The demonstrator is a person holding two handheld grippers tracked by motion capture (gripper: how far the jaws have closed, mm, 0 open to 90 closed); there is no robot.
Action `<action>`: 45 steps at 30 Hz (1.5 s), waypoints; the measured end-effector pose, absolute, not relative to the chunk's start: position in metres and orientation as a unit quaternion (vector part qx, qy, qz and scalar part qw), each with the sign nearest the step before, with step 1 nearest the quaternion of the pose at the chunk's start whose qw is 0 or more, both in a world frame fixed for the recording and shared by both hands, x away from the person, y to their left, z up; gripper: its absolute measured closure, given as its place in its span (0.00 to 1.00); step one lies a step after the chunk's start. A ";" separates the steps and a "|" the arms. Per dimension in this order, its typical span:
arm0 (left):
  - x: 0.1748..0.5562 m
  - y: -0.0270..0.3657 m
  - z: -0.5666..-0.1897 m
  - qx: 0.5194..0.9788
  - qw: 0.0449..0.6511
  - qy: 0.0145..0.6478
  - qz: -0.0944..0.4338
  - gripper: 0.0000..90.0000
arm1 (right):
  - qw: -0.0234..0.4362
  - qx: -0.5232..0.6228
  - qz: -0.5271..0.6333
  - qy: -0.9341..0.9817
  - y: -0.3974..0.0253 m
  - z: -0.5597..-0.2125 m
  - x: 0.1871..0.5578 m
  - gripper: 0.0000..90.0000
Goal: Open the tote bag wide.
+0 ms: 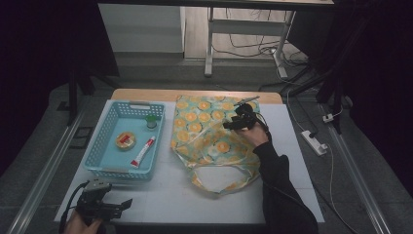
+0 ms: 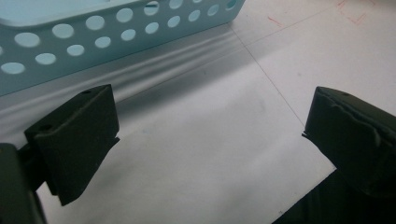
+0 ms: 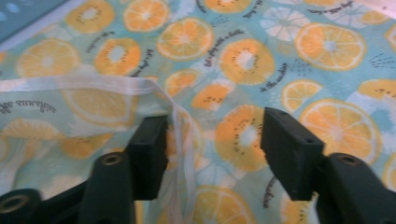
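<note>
From above, my right gripper [image 1: 233,125] sits on the orange-print bag [image 1: 204,131] on the white table [image 1: 165,195]; my left gripper [image 1: 124,204] waits near the blue basket [image 1: 97,146]. Close up, my left jaws gape, holding nothing. My right jaws are open around the bag's edge [image 3: 180,135].

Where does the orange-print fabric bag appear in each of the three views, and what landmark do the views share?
High view: the fabric bag lies flat on the table, right of the blue basket, under the right gripper.
Left gripper view: the bag is not in it; the basket wall runs along the top.
Right gripper view: the bag spreads beneath the open jaws, its white-edged rim between them.
Shared landmark: the blue basket.
</note>
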State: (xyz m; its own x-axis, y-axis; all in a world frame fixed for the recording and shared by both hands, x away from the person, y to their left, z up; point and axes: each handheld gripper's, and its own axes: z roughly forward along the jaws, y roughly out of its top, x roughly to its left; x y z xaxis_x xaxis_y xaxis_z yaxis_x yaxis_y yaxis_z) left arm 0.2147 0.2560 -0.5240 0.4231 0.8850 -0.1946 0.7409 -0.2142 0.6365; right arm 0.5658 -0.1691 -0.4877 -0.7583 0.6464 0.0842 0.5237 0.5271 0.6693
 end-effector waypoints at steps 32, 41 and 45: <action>0.214 0.256 -0.524 0.773 0.339 0.525 0.108 0.04 | 0.083 0.246 0.329 0.908 -0.139 -0.472 0.478 0.00; 0.214 0.255 -0.524 0.774 0.338 0.524 0.110 0.04 | 0.085 0.237 0.314 0.915 -0.122 -0.492 0.466 0.00; 0.214 0.255 -0.524 0.774 0.339 0.524 0.109 0.04 | 0.090 0.237 0.308 0.917 -0.114 -0.502 0.465 0.02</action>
State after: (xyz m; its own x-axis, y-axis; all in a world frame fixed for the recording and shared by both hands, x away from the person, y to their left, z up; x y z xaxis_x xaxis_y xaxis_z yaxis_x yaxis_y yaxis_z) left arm 0.2140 0.2550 -0.5237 0.4276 0.8847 -0.1857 0.7370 -0.2222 0.6384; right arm 0.4650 -0.1137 -0.5020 -0.8716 0.4899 -0.0185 0.3797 0.6985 0.6066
